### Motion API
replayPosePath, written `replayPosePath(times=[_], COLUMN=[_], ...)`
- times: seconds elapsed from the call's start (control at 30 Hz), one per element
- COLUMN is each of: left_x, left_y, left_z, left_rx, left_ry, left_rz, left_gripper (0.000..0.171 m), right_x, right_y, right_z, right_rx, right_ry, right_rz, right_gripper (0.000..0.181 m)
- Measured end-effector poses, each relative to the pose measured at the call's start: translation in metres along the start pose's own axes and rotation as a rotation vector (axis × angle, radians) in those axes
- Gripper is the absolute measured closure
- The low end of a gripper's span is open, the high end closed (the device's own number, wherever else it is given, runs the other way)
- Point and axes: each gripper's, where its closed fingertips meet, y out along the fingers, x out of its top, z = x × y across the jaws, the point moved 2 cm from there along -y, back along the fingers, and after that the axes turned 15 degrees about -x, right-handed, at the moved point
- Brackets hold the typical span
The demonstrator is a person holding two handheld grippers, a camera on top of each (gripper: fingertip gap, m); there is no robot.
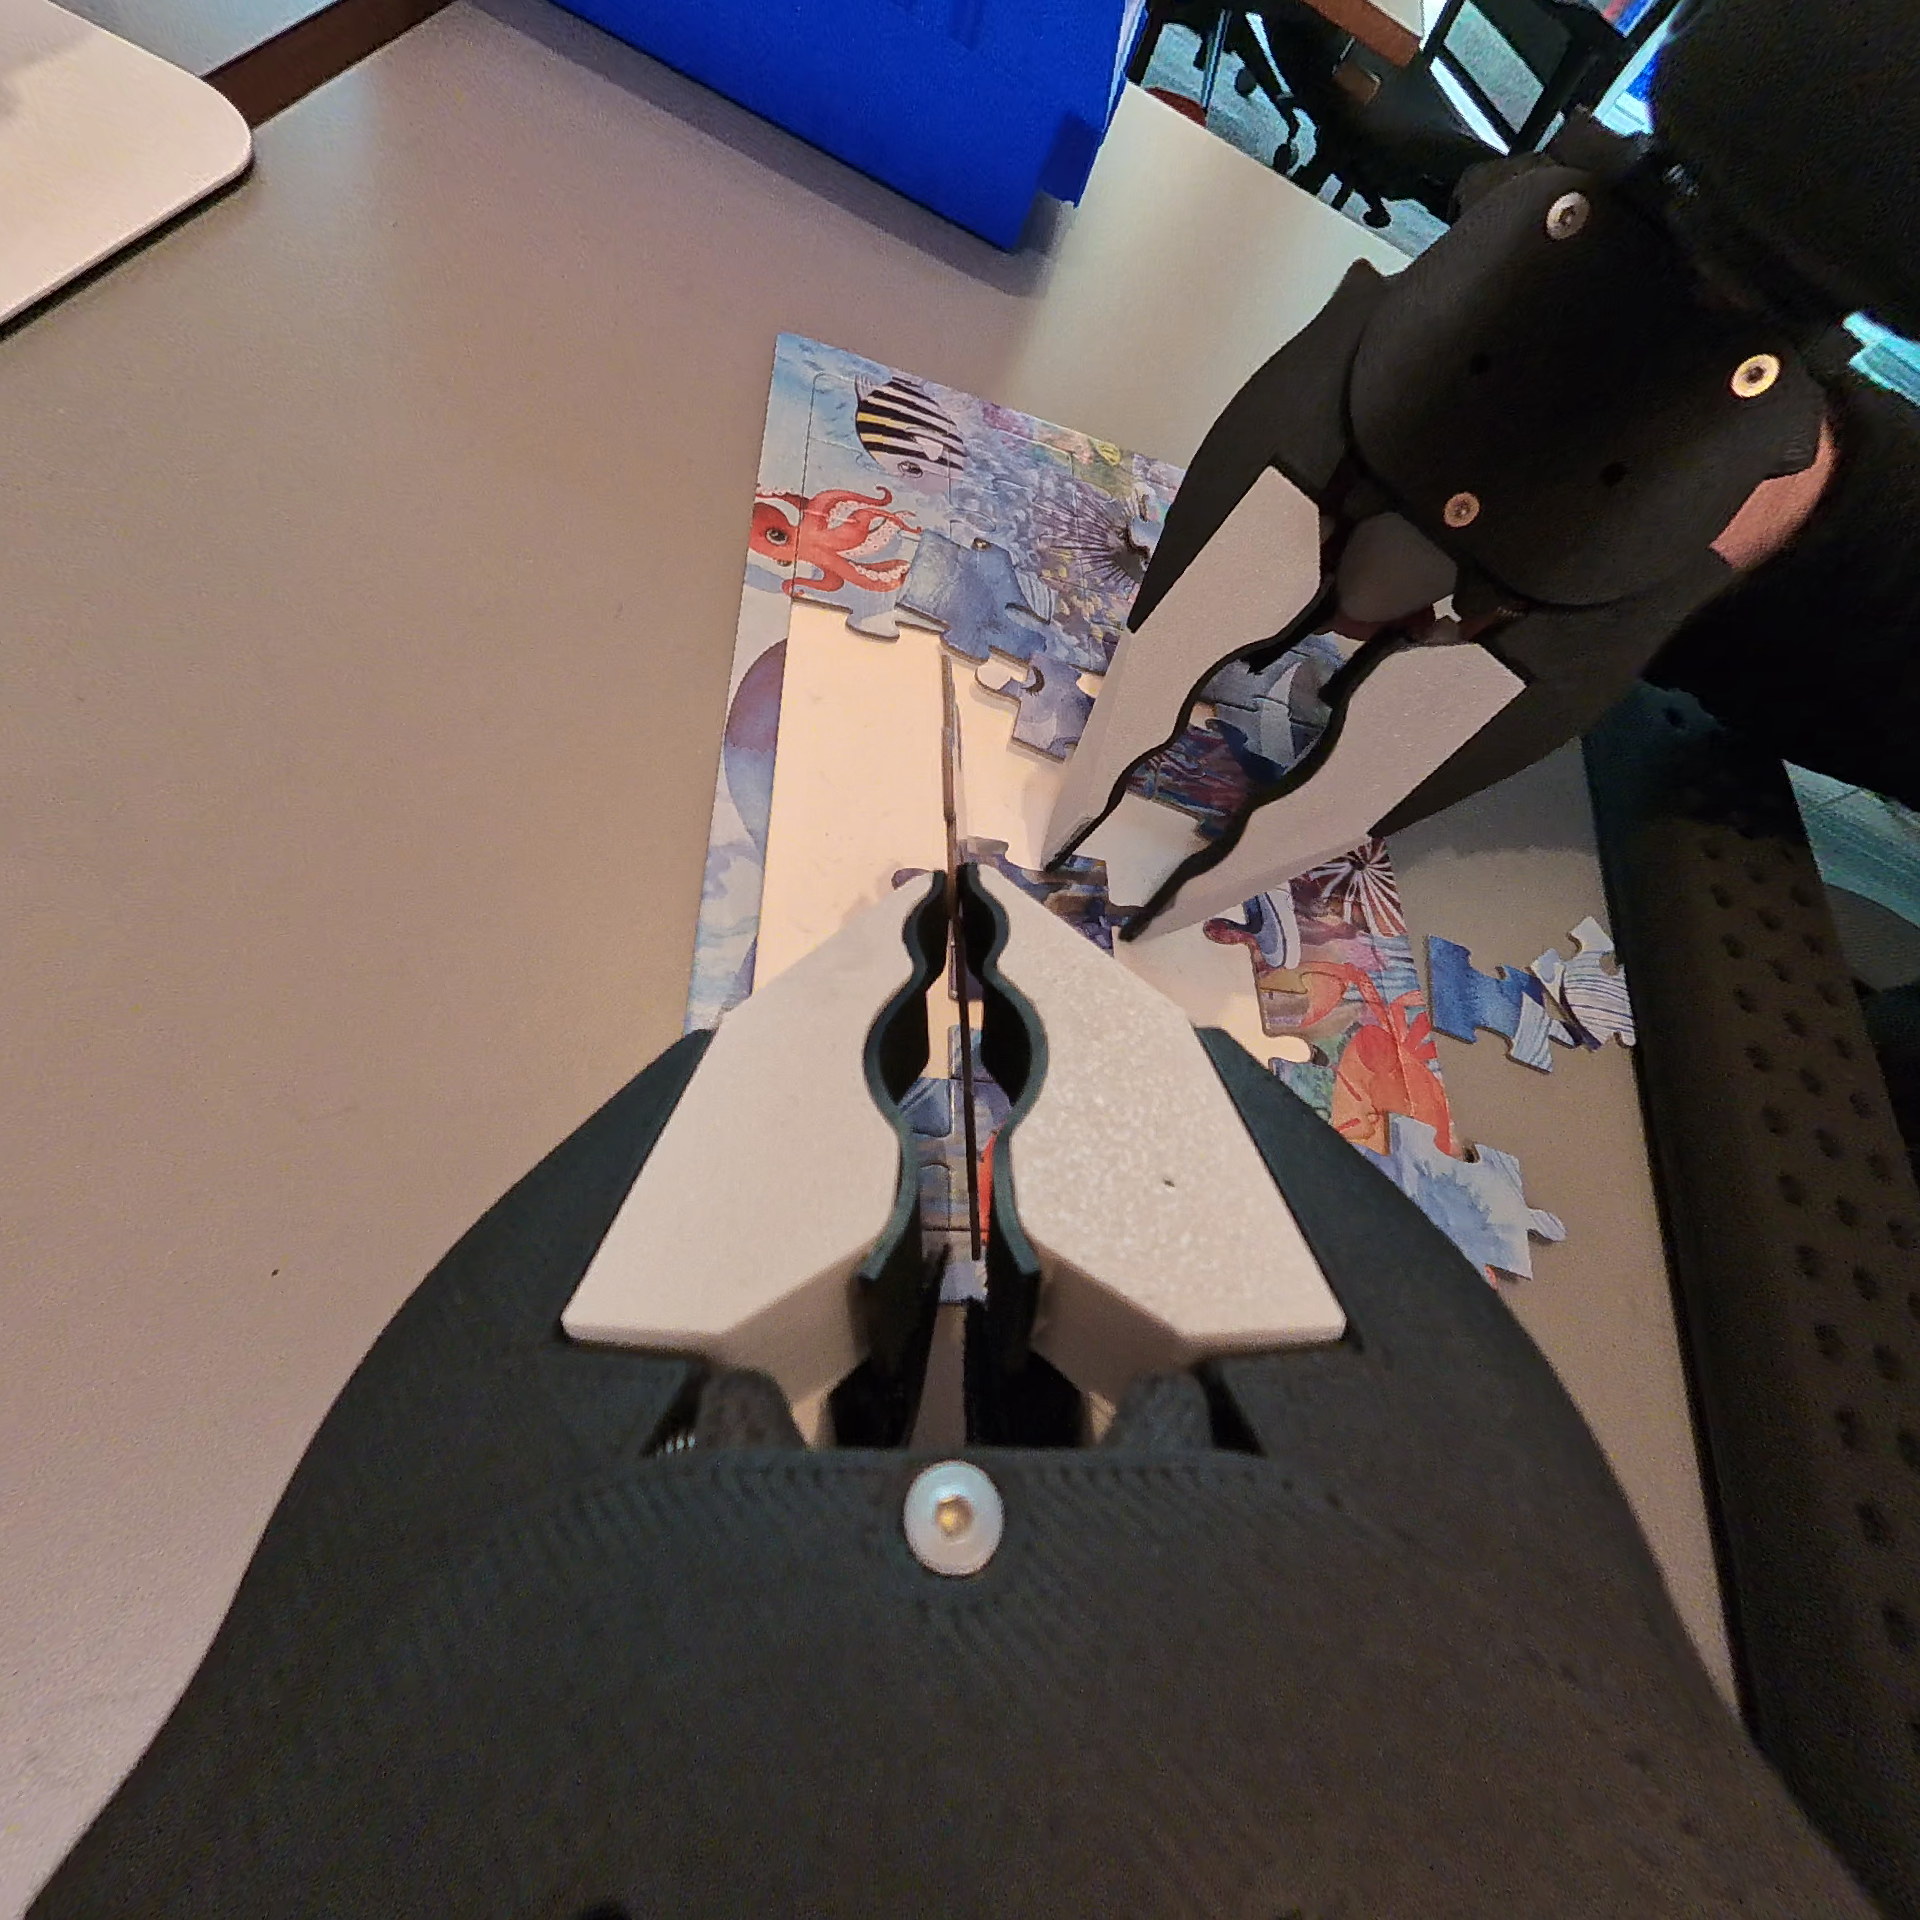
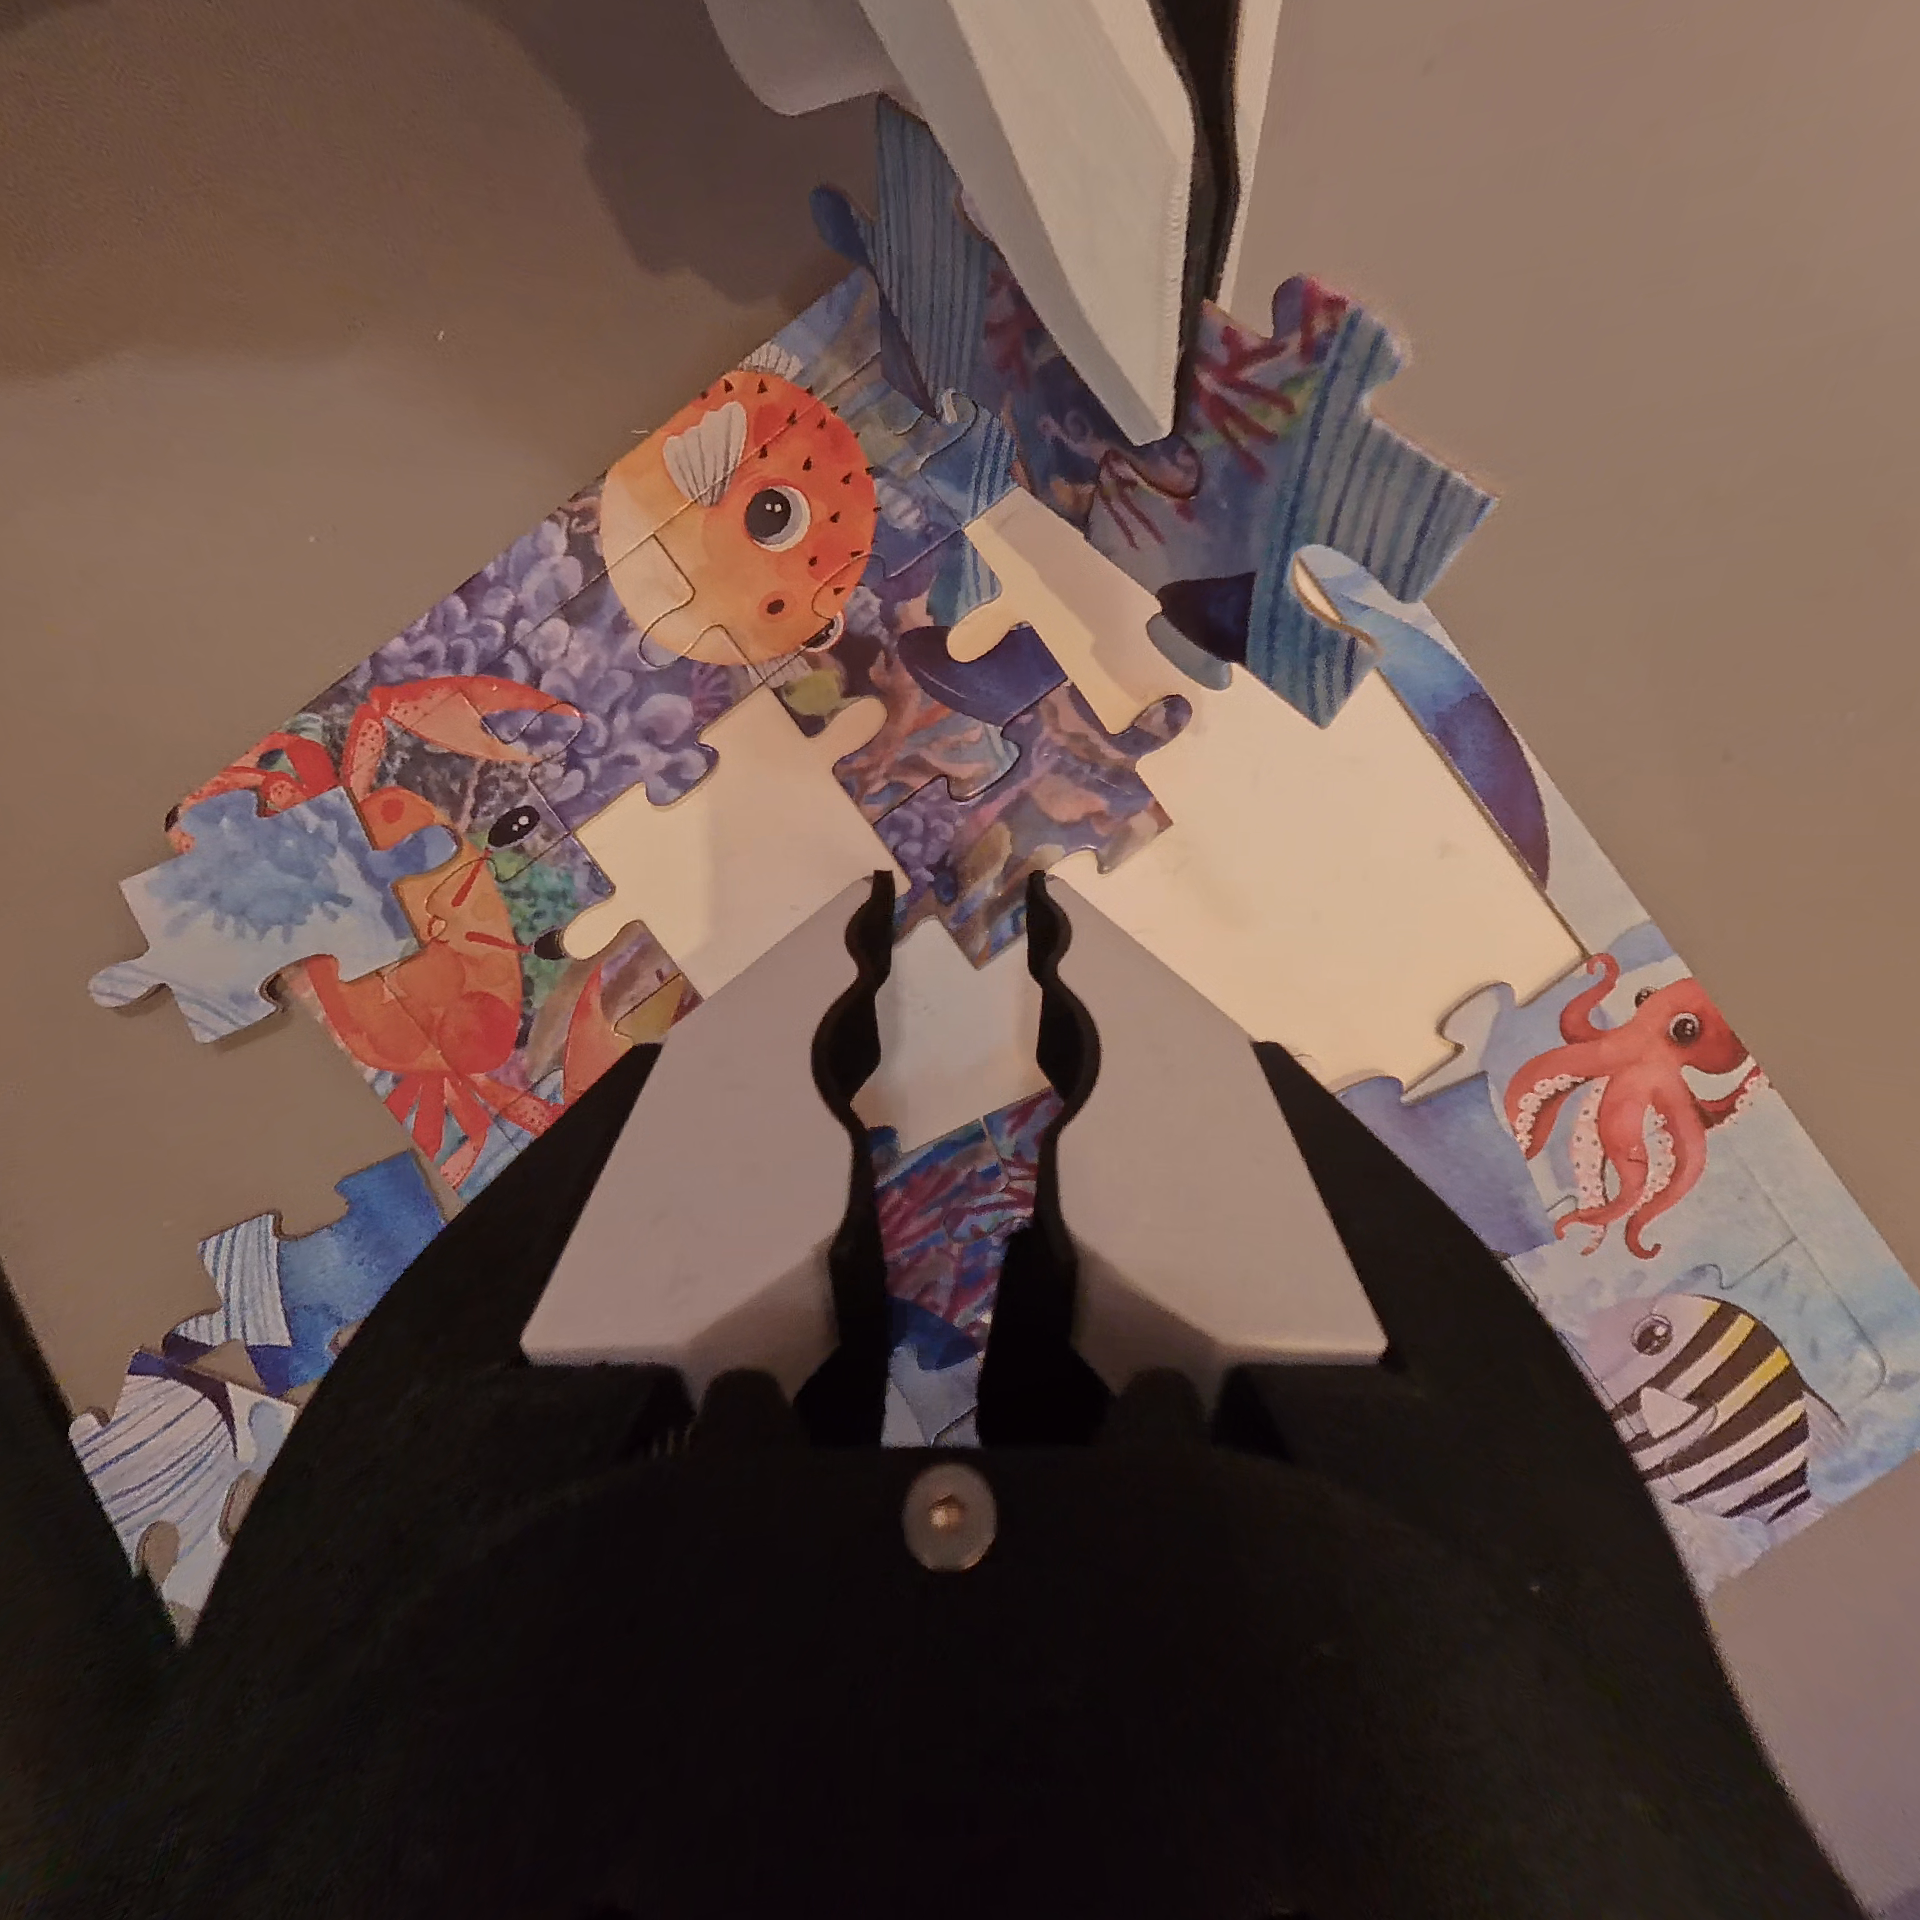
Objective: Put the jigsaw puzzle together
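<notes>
The left gripper [image 1: 954, 883] fills the near part of its own view: a black ribbed printed body with white, faintly grainy wedge fingers lined with wavy black pads. Its jaws are pressed together on a puzzle piece [image 1: 951, 769], a thin flat card held on edge, so that only its dark rim shows; its long axis runs straight ahead along the fingers and away from the camera.

Below and beyond it lies the jigsaw puzzle [image 1: 831, 520], a flat rectangular tray of glossy card on the matte grey-brown bench [image 1: 416, 623], its long axis running away from the left camera. The printed border is watercolour blue; the bare cream bed of the tray shows in the middle, with knobbed interlocked pieces around it showing an octopus, a striped fish, a crab and a puffer fish.

The right gripper [image 2: 958, 878] stands over the tray's middle, jaws spread and holding nothing, its tips close above the bare bed and a small cluster of joined pieces.

Loose pieces [image 1: 1527, 997] lie on the bench just beside the tray's edge. Farther off stand a smooth blue box [image 1: 883, 94] and a pale rounded slab [image 1: 94, 177].
</notes>
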Motion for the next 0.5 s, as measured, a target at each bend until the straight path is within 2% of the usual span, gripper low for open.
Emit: replayPosePath(times=[0.4, 0.5], left_x=[-0.0012, -0.0021], left_y=[-0.0002, 0.0011], left_z=[-0.001, -0.0001], left_rx=[-0.008, -0.008], left_ry=[0.0, -0.002], left_rz=[0.004, 0.008], left_gripper=[0.171, 0.171], right_x=[-0.0031, -0.0027], right_y=[-0.0026, -0.0088], right_z=[-0.0004, -0.0029], right_rx=[-0.009, -0.005], right_ry=[-0.032, -0.029], right_rz=[0.007, -0.01], right_gripper=[0.162, 0.174])
